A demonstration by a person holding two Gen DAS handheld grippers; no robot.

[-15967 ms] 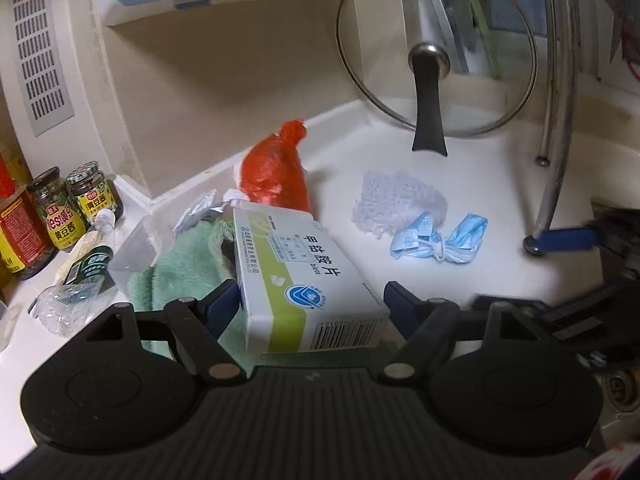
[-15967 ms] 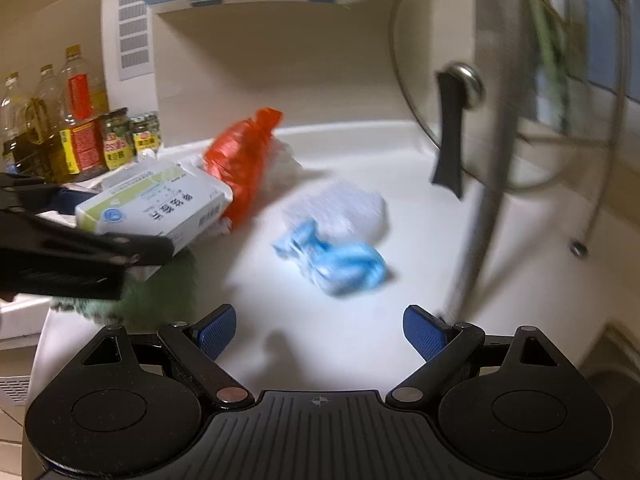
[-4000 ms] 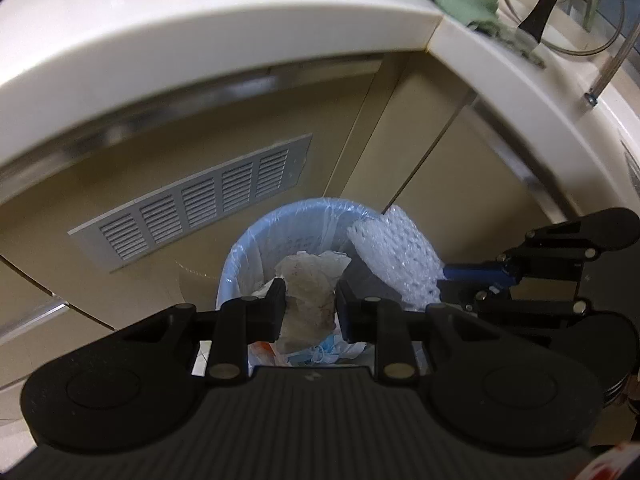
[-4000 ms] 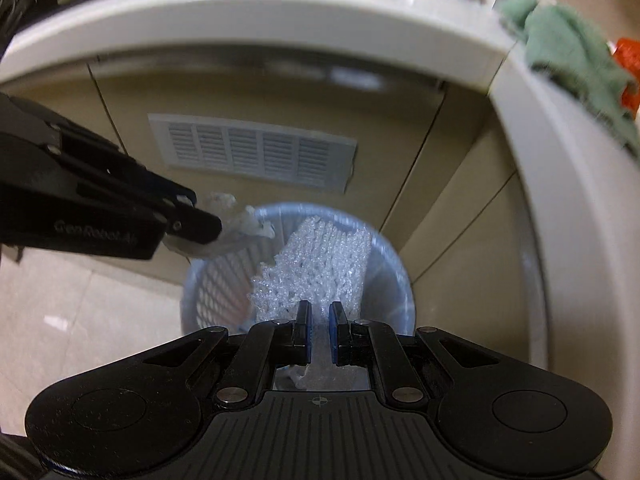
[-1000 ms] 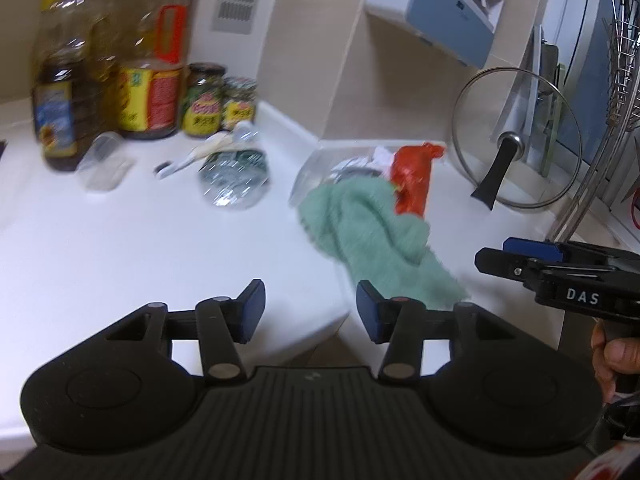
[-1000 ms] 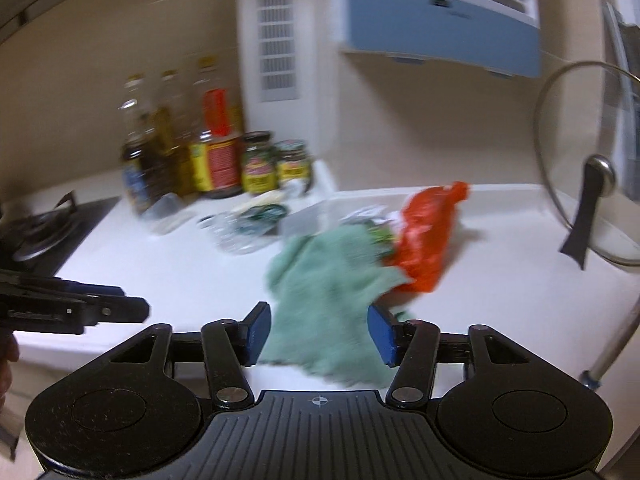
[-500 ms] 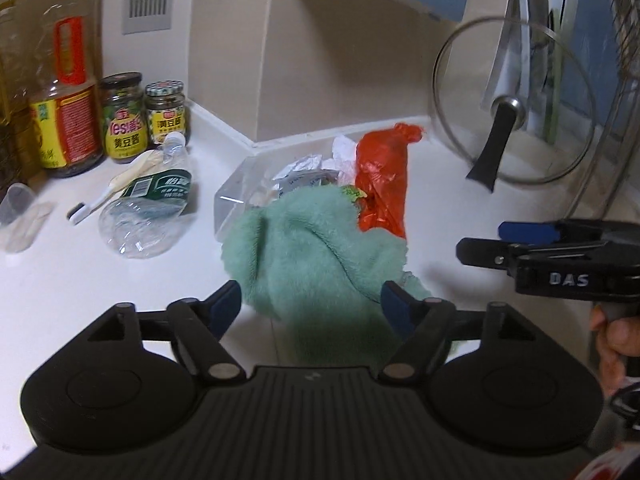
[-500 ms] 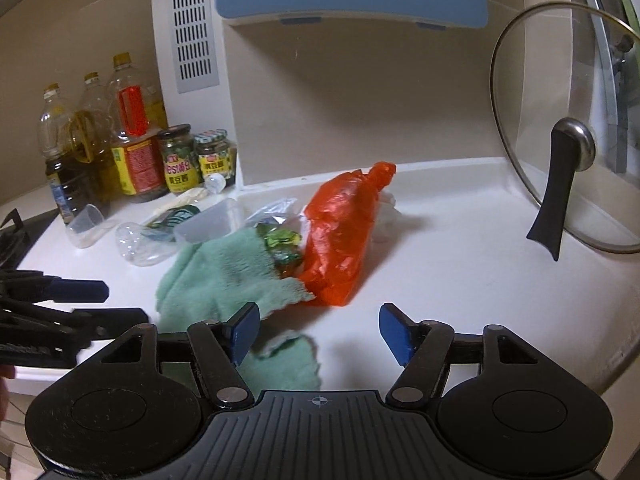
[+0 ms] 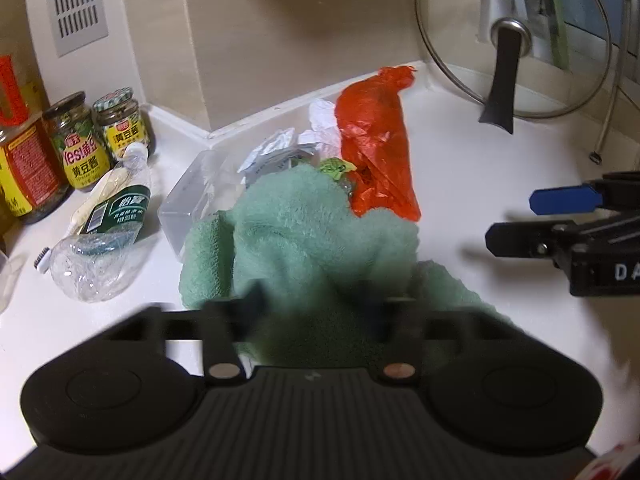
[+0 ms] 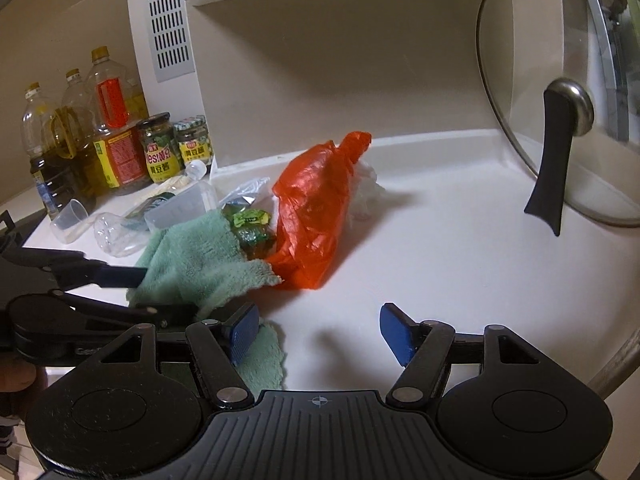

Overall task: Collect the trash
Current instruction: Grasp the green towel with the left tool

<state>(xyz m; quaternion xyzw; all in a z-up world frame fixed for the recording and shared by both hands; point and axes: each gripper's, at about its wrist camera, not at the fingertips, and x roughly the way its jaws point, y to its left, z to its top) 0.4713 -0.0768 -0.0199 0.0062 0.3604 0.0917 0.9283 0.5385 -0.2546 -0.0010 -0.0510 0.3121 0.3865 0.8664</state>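
Green and fluffy, the towel (image 9: 304, 240) is lying on the white counter (image 10: 460, 264), and the left gripper (image 9: 324, 300) has just been closing its jaws on the near fold, the cloth bunching between them. The right gripper (image 10: 316, 332) is waiting with its jaws apart and nothing in them. The orange bag (image 10: 316, 208) is lying just ahead of it and a bit to the left, its long side pointing away toward the wall, so the right one looks nearer to it.

Left gripper (image 9: 328, 300) jaws just closing, right gripper (image 10: 318, 334) jaws apart
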